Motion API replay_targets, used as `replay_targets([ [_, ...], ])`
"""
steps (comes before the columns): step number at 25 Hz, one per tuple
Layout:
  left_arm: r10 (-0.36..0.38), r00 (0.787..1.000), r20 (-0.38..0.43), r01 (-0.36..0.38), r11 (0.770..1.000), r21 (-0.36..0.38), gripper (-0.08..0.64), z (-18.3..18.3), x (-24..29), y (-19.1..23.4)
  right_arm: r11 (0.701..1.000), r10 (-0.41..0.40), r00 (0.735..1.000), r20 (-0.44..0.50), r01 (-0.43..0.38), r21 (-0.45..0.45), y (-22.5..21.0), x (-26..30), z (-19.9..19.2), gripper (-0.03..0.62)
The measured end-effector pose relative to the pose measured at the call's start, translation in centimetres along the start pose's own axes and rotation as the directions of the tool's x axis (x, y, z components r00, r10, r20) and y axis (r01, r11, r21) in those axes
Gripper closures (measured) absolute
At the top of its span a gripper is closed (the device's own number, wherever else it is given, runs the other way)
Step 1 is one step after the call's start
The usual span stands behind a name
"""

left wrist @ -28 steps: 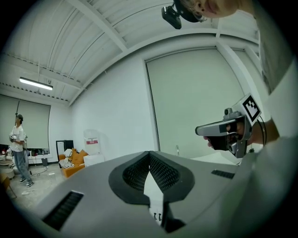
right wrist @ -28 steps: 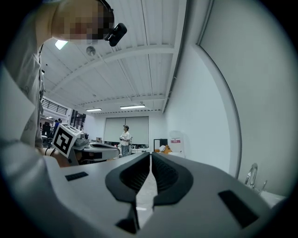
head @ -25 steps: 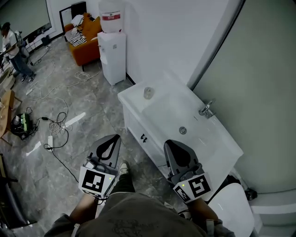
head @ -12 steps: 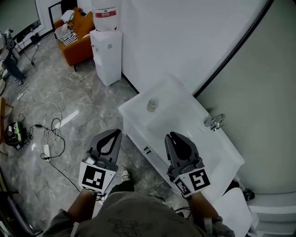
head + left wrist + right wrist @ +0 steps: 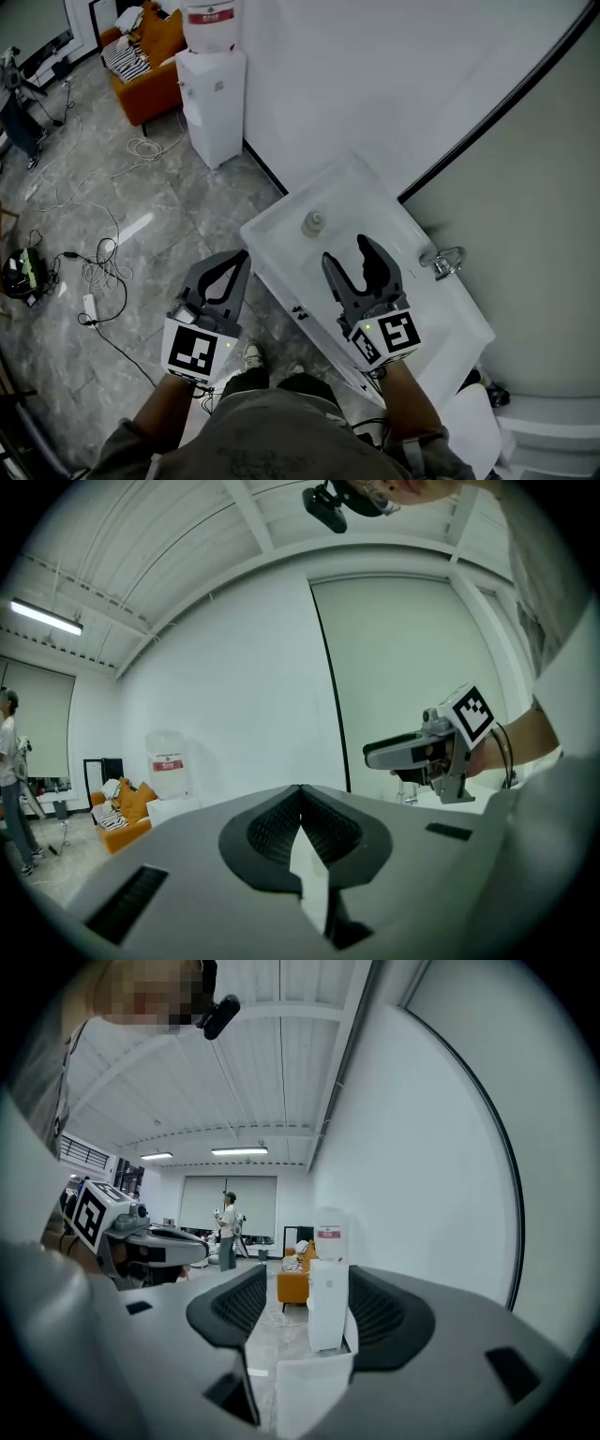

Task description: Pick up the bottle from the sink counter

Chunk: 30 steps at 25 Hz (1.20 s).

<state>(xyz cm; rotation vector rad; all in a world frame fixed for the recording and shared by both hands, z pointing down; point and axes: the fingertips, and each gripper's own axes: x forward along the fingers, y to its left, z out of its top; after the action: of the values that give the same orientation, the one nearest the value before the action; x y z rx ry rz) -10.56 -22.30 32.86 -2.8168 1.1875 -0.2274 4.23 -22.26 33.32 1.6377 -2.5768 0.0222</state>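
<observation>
A small clear bottle stands upright on the white sink counter, near its far left corner. My right gripper hovers over the basin just right of and nearer than the bottle, not touching it. Its jaws are opening and nothing is between them. In the right gripper view the right gripper frames only the room beyond and the counter's corner; the bottle is not seen there. My left gripper hangs over the floor left of the counter, shut and empty, its jaws meeting in the left gripper view.
A chrome faucet sits at the counter's right rear by the wall. A white water dispenser and an orange sofa stand farther back. Cables trail over the grey floor. A person stands far off in the room.
My right gripper has moved forward over the sink toward the bottle and its jaws have gone from shut to open. The left gripper stays shut and has barely moved.
</observation>
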Motion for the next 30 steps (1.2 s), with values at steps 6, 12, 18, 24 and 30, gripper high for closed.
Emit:
replay_targets([
  [6, 0.012, 1.0, -0.026, -0.013, 1.0, -0.026, 0.543, -1.4, 4.0, 0.3, 1.0, 0.015, 1.0, -0.009, -0.015, -0.014, -3.5, 4.6, -3.2, 0.318],
  [12, 0.047, 0.997, -0.062, -0.05, 0.998, -0.037, 0.543, -3.4, 7.8, 0.9, 1.0, 0.027, 0.999, -0.047, -0.026, 0.017, -6.7, 8.7, -7.5, 0.302],
  [18, 0.068, 0.991, -0.114, -0.072, 0.997, -0.034, 0.543, -7.0, 11.6, 1.5, 1.0, -0.005, 0.998, -0.07, 0.006, 0.017, -9.6, 12.1, -12.7, 0.29],
  [24, 0.077, 0.985, -0.154, -0.084, 0.996, -0.037, 0.543, -10.6, 14.7, 2.2, 1.0, 0.005, 0.992, -0.127, -0.005, 0.002, -11.0, 14.7, -18.0, 0.287],
  [30, 0.077, 0.975, -0.207, -0.087, 0.995, -0.043, 0.543, -14.0, 16.9, 2.3, 0.999, 0.028, 0.979, -0.202, -0.024, 0.021, -11.8, 16.4, -23.2, 0.276],
])
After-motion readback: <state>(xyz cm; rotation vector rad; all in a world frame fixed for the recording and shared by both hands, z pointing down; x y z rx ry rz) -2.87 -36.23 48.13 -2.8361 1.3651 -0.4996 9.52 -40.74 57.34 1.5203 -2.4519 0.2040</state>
